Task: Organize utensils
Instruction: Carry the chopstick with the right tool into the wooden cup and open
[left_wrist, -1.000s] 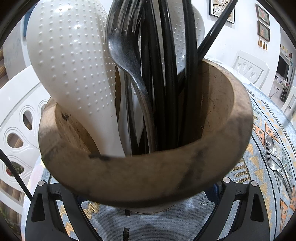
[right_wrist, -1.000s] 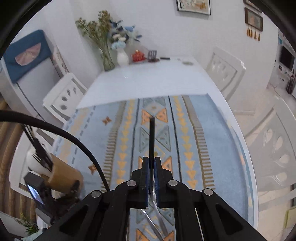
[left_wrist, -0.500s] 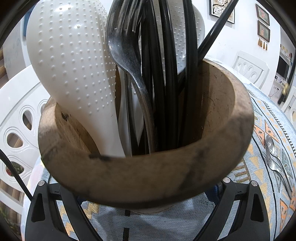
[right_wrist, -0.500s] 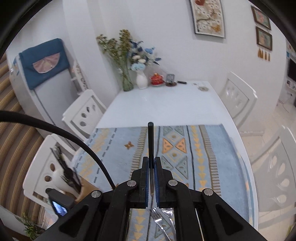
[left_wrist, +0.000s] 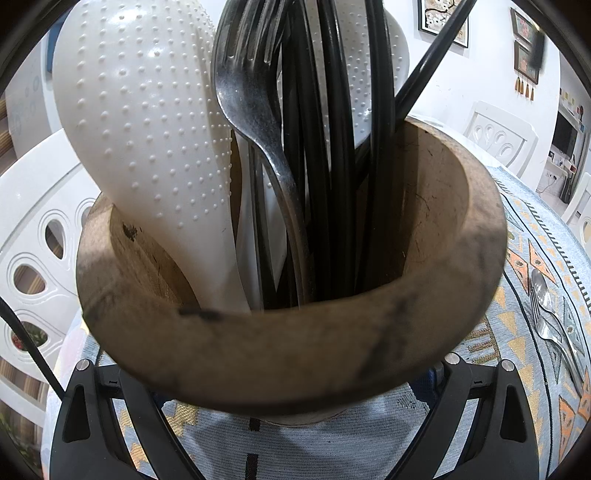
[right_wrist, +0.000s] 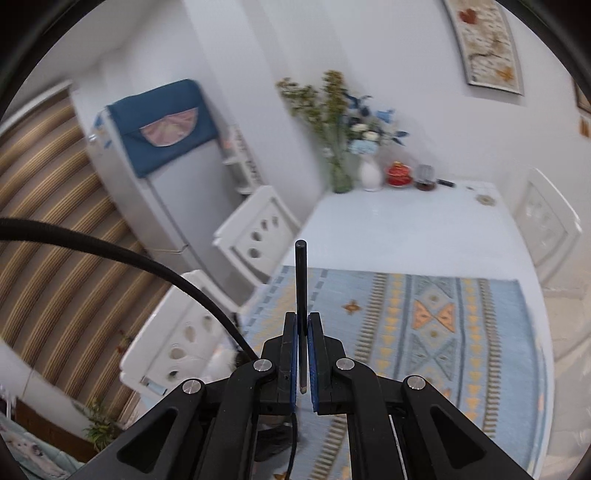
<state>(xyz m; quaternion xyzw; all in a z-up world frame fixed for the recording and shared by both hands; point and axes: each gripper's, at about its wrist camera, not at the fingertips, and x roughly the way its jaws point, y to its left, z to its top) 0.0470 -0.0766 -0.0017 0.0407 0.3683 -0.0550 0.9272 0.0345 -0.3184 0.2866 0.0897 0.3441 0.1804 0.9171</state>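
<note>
Chopstick (right_wrist: 302, 280): black, thin, clamped upright between the blue pads of the right gripper (right_wrist: 303, 332); carried above the patterned mat (right_wrist: 461, 325), tip pointing away from the camera.
Left gripper (left_wrist: 295, 413): fingers wide apart, one either side of the wooden holder (left_wrist: 295, 350); the pads looked to be against its wall, but the contact was hidden under the rim.
Step in hand: carrying the chopstick toward the holder, by my reading; not yet dropped in.
Next move: would need the stick brought over the holder's mouth, aimed into the gap on the right, then released.
Count, holder: two white dimpled rice paddles (left_wrist: 147, 122), one metal fork (left_wrist: 251, 96), several black sticks, number unclear.
Count, mat, far right: one spoon (left_wrist: 540, 286) and one fork (left_wrist: 543, 325) lying together; more may be hidden.
</note>
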